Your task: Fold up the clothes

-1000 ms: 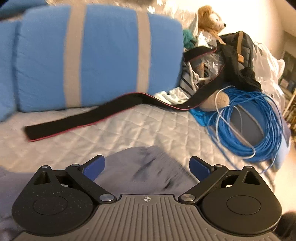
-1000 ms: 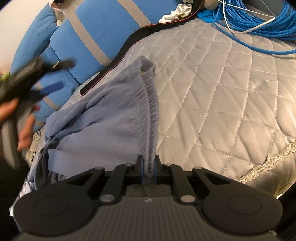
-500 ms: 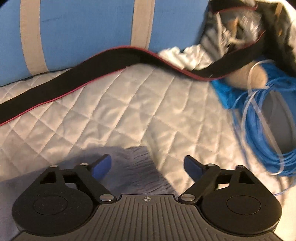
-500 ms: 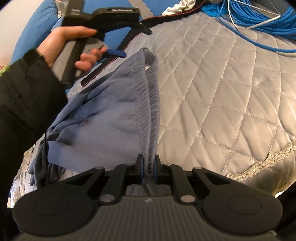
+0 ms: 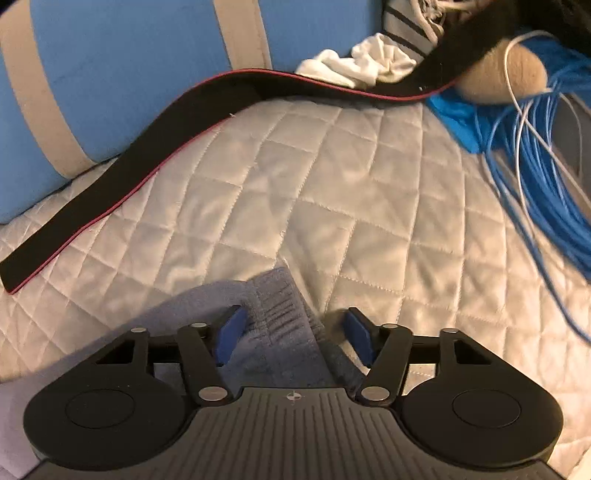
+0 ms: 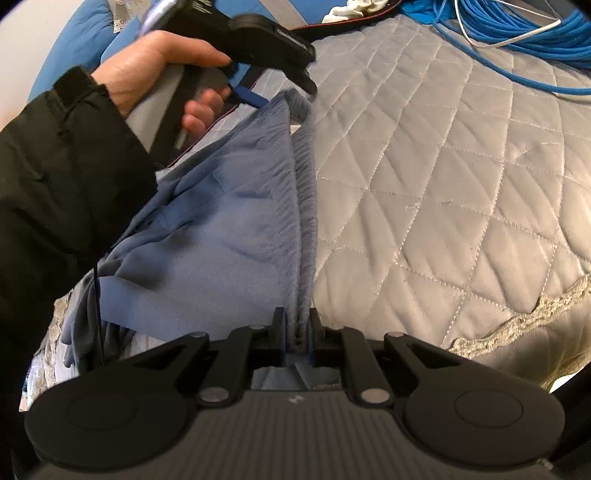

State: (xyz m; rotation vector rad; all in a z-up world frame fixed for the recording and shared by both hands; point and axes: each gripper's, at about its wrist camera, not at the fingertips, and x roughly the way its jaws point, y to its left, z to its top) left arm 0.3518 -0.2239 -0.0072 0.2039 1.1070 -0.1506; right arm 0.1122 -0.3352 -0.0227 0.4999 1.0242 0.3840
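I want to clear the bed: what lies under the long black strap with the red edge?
The long black red-edged strap lies on the grey quilted bedcover against the blue cushion. Its far end crosses crumpled white cloth; anything beneath there is covered.

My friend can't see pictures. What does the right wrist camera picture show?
The right gripper pinches the ribbed waistband of a blue-grey garment lying on a quilted bedspread. At the garment's far end, a hand in a dark sleeve brings the closing left gripper around it. Blue cable lies behind.
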